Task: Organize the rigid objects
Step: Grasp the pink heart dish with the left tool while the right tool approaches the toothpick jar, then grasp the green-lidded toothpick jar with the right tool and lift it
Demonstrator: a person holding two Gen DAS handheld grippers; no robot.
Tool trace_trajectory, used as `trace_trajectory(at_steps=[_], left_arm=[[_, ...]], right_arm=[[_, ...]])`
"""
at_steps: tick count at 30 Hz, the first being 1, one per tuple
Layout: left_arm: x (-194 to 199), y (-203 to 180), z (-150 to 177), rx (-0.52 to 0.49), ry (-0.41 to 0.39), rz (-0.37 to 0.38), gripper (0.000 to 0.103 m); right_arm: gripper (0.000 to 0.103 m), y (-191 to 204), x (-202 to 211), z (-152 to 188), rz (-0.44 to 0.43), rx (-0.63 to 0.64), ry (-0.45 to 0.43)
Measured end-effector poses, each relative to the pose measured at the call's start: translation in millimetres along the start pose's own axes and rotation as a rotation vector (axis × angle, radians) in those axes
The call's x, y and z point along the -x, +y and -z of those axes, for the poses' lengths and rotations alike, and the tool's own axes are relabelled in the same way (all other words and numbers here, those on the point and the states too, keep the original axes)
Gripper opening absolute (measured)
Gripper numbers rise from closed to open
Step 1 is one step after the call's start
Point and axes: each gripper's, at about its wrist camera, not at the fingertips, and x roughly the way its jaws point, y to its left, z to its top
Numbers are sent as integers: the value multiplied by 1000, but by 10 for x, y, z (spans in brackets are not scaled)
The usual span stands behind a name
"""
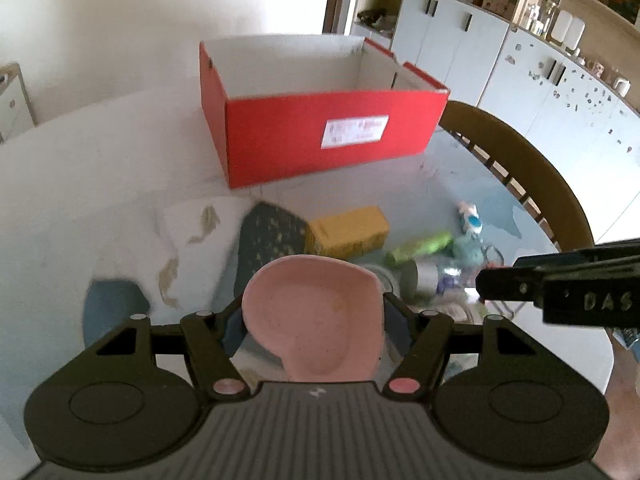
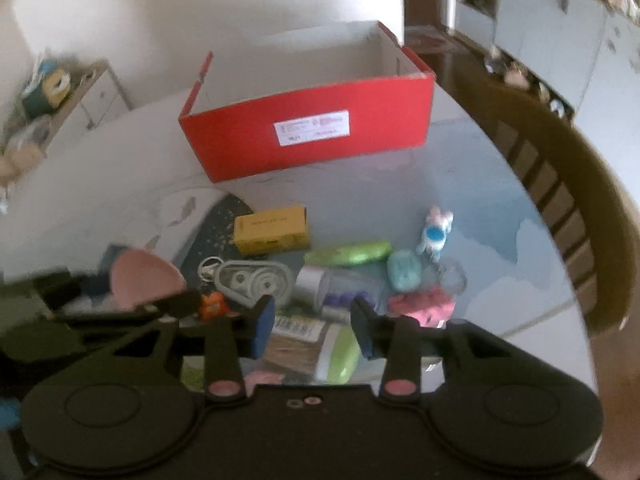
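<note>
My left gripper (image 1: 314, 306) is shut on a pink heart-shaped dish (image 1: 320, 320), lifted above the white table (image 1: 80, 200). The same dish (image 2: 140, 280) shows at the left of the right wrist view. My right gripper (image 2: 312, 322) has its blue pads (image 2: 262, 326) against a lying brown jar with a green lid (image 2: 320, 350), which fills the gap between them. Part of the right gripper (image 1: 560, 288) juts in from the right in the left wrist view. An open red box (image 1: 328, 140) (image 2: 308, 136) stands behind the pile of objects, and nothing shows inside it.
The pile holds a yellow box (image 2: 272, 228), a green case (image 2: 348, 252), a small toy figure (image 2: 434, 232), a teal piece (image 2: 404, 270), a pink toy (image 2: 424, 306) and a grey toy part (image 2: 252, 280). A wooden chair (image 2: 560, 184) stands at the table's right edge.
</note>
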Motion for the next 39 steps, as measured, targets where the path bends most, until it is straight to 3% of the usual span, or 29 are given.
trace_trajectory(at_steps=[4,7,10,13,17,20,28,32,39], left_arm=[[39,85,-26,29,-8,-10,69],[31,167,12,53,0,-22,69],[20,228,77,77,9,-23,69],[38,268,163,91,16,-21,69],[79,309,261,93,22,-28,69],[131,360,311,98,22,-37,69],[203,502,404,117,27,-48,69],[212,536,421,116,32,-47,69],[181,543,408,113,44,-41,69]], right_arm=[[48,-101,9,35,-36,-22,4],[71,-145,-6,102,-38,-33,20],[74,-118,-16,159,-56,-49,32],[85,-32,-90,195,-50,-87,58],[93,136,-248,229,-7,-143,84],[93,242,-372,243,76,-133,91],[93,289,-640,267,173,-131,119],[84,302,-667,288,184,-111,118],[84,281,-655,289,174,-102,121]])
